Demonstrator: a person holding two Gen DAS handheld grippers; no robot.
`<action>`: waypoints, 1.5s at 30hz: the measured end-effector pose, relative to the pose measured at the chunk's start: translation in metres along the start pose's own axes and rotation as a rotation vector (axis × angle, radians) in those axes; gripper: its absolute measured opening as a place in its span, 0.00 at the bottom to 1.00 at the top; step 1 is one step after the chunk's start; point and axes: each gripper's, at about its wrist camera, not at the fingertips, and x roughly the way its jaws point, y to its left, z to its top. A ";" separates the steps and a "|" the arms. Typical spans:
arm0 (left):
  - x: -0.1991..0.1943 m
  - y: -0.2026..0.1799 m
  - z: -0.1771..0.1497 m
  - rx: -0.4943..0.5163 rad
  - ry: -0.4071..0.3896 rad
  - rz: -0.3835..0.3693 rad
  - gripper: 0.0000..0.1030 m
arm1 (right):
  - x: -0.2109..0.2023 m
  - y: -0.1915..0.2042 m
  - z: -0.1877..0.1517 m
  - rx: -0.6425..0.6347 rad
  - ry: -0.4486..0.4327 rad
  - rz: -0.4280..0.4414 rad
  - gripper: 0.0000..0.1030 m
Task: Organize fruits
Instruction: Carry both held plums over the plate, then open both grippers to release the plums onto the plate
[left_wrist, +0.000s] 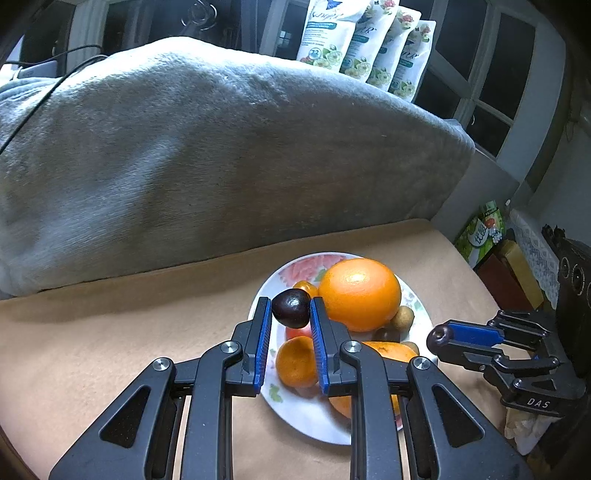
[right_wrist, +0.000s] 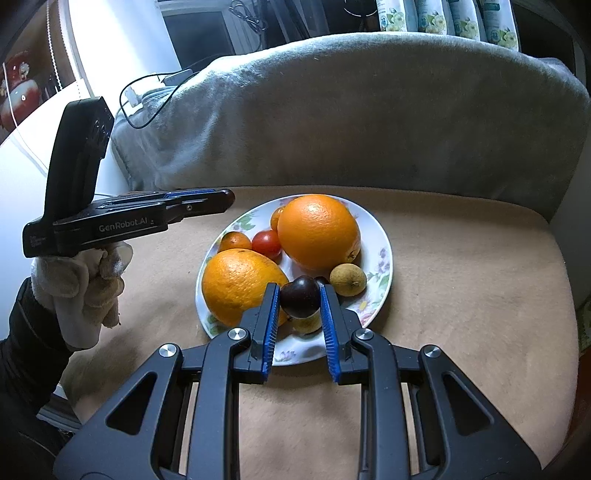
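A floral white plate (left_wrist: 306, 413) (right_wrist: 380, 240) on a tan cushion holds two big oranges (left_wrist: 360, 293) (right_wrist: 318, 230) (right_wrist: 240, 284), small orange fruits (left_wrist: 295, 360) (right_wrist: 234, 240), a red tomato (right_wrist: 266, 243) and small brownish fruits (right_wrist: 348, 280). My left gripper (left_wrist: 291, 312) is shut on a dark purple fruit (left_wrist: 291, 308) above the plate's near left part. My right gripper (right_wrist: 300, 301) is shut on another dark purple fruit (right_wrist: 300, 301) above the plate's near edge. The right gripper also shows in the left wrist view (left_wrist: 441, 338), the left gripper in the right wrist view (right_wrist: 225, 197).
A grey blanket (left_wrist: 207, 155) (right_wrist: 369, 110) covers the seat back behind the tan cushion (left_wrist: 110, 350) (right_wrist: 461, 295). White pouches (left_wrist: 365, 40) stand behind it. Boxes (left_wrist: 480, 232) sit to the right. Cables (right_wrist: 147, 96) lie at the left.
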 end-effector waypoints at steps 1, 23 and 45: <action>0.001 -0.001 0.001 0.000 0.002 -0.002 0.19 | 0.001 -0.001 0.001 0.005 0.001 0.004 0.23; 0.007 -0.009 0.006 0.020 0.005 -0.022 0.19 | 0.010 -0.003 0.010 0.019 -0.001 0.048 0.24; 0.002 -0.016 0.010 0.035 -0.007 -0.023 0.40 | -0.003 0.007 0.007 -0.024 -0.044 0.054 0.61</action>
